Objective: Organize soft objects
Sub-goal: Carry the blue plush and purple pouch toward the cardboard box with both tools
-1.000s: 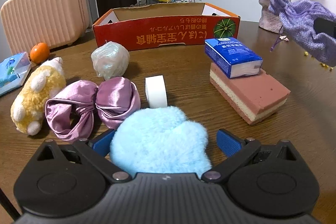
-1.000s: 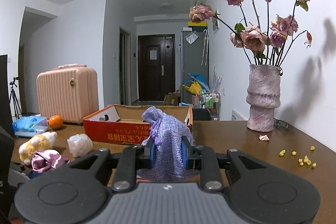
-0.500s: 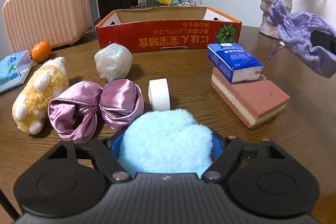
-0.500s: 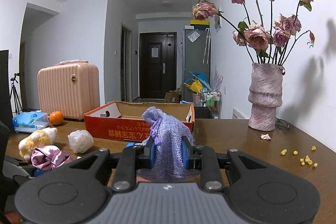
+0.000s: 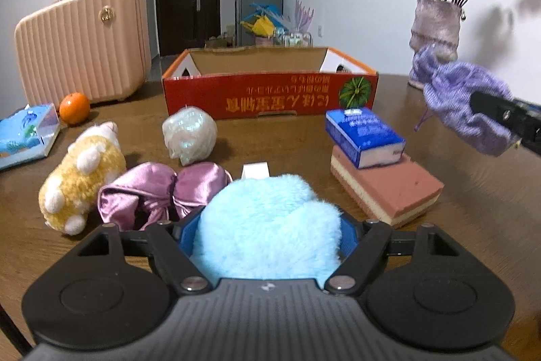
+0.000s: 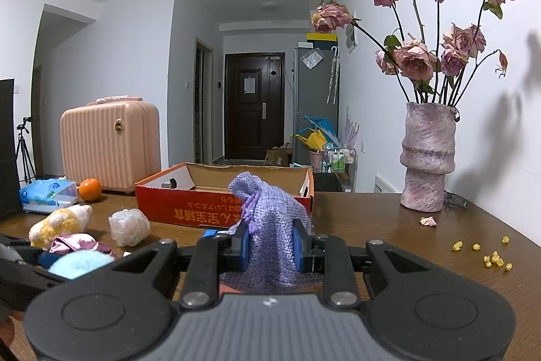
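The fluffy light-blue plush puff (image 5: 267,225) sits low in the centre of the left wrist view, squeezed between the blue pads of the left claw (image 5: 267,230), which is clamped on it from both sides. The open red cardboard box (image 5: 270,83) stands upper centre, well beyond it, and is the likely place for the soft things. To do this step well, the puff should probably be lifted clear before travelling, since the purple satin bow scrunchie (image 5: 165,192) lies just beside it at lower left and a small white block (image 5: 255,171) just behind; dragging could sweep either along. A firm squeeze matters, as plush compresses and may slip.

The left claw tilts down toward the brown wooden counter (image 5: 473,192). In the right wrist view, the right claw (image 6: 268,246) points nearly level, pinched together on a lilac knitted drawstring pouch (image 6: 267,219) at lower centre, held above the counter with the box behind it. Carrying both over the box rim before letting go seems wise.
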{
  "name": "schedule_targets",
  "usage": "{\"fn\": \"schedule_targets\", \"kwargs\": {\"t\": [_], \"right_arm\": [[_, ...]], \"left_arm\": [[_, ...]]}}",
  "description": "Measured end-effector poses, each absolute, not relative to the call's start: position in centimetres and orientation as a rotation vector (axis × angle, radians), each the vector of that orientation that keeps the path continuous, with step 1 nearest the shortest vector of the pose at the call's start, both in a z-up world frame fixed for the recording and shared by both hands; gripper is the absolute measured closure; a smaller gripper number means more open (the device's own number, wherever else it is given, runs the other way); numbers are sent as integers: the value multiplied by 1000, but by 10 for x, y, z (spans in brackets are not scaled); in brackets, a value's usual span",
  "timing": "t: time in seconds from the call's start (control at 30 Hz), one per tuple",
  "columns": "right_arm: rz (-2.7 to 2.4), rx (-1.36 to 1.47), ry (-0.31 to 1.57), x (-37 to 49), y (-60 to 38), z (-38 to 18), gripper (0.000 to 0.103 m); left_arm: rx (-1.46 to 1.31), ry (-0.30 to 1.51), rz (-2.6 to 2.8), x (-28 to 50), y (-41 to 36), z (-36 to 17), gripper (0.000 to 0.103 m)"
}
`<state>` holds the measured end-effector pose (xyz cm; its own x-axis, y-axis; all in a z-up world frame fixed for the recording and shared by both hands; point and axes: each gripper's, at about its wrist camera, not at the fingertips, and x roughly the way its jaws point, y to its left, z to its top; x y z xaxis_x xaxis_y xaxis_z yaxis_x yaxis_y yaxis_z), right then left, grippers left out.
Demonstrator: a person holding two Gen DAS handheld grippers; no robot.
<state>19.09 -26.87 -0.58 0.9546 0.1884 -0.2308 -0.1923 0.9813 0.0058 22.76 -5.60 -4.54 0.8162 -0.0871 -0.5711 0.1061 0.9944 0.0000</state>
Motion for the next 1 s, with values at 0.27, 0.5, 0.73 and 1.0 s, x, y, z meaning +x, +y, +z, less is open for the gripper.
{"fn": "schedule_targets", "kwargs": {"t": [0.27, 0.5, 0.73, 1.0], "right_arm": [[196, -20, 229, 191, -267, -7, 79], [205, -28, 222, 189, -263, -9, 79], [206, -27, 219, 189, -259, -10, 79], [202, -11, 196, 196, -253, -9, 79]], "left_arm": [[15, 527, -105, 215, -51, -29, 26], [-7, 479, -93, 211, -45, -19, 26], [-3, 450, -92, 208, -44, -13, 26], [-16, 415, -81, 213, -41, -3, 26]]}}
